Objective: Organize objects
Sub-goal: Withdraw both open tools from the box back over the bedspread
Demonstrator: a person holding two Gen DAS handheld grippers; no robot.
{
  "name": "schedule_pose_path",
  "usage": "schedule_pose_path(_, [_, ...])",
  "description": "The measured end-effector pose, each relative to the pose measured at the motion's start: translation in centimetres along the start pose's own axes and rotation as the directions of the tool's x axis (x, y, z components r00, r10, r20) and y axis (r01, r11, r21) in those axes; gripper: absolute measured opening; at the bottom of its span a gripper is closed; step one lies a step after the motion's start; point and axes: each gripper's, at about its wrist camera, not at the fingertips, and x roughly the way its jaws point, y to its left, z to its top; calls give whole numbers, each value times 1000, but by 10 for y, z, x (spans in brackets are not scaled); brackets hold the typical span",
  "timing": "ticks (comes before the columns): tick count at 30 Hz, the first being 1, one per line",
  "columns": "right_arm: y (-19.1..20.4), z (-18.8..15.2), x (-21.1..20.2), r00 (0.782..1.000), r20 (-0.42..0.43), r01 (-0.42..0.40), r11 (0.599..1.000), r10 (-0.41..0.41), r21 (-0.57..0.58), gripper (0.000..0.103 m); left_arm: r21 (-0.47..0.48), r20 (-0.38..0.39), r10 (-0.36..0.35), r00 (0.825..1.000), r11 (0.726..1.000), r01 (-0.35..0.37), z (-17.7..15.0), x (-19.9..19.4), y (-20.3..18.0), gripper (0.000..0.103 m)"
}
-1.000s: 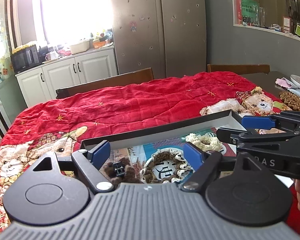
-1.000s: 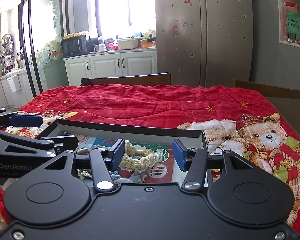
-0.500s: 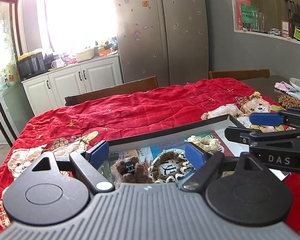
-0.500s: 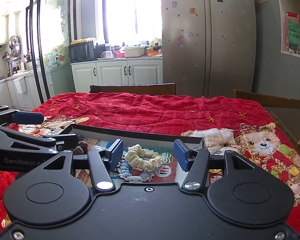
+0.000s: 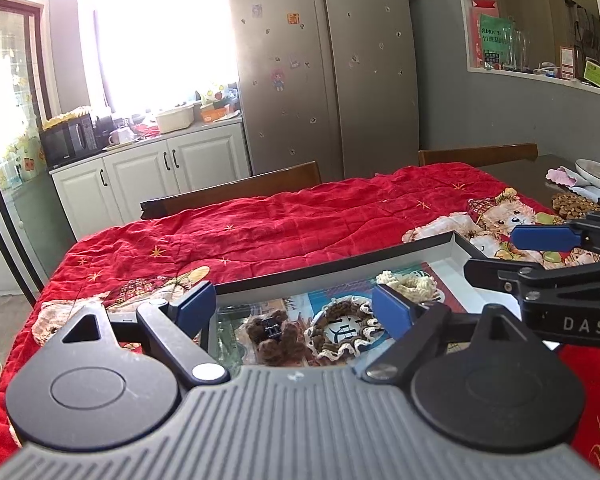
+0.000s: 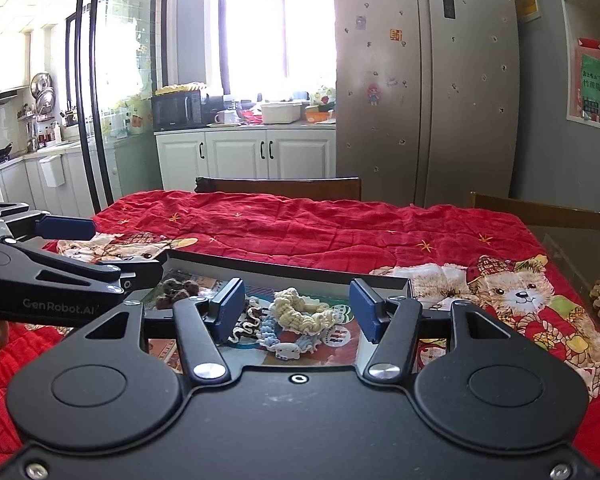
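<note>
Lying in the shallow tray on the red-quilted counter, the brown scrunchie sits below the left gripper and the cream scrunchie below the right gripper, both with jaws spread and empty.

- Shallow black tray sits on the red blanket; its low walls bound the near working area on the far and right sides.
- Crocheted pieces crowd the tray floor: brown one, round brown-and-white one, cream one, pale blue one. Little bare floor shows between them.
- Left gripper and right gripper, both spread wide, hang side by side above the tray, each blocking the other's sideways path.
- Far blanket beyond the tray lies bare up to the wooden chair backs.
- Bowl and brown pieces occupy the far right table edge.
</note>
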Motion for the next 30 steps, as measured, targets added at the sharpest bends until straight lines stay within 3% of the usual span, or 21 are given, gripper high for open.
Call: schedule_pose_path(30, [20,-9,-69,1000,30,-5,998,7,-69,61,15,60,24,998,1000,-25,-13,-61,7,98])
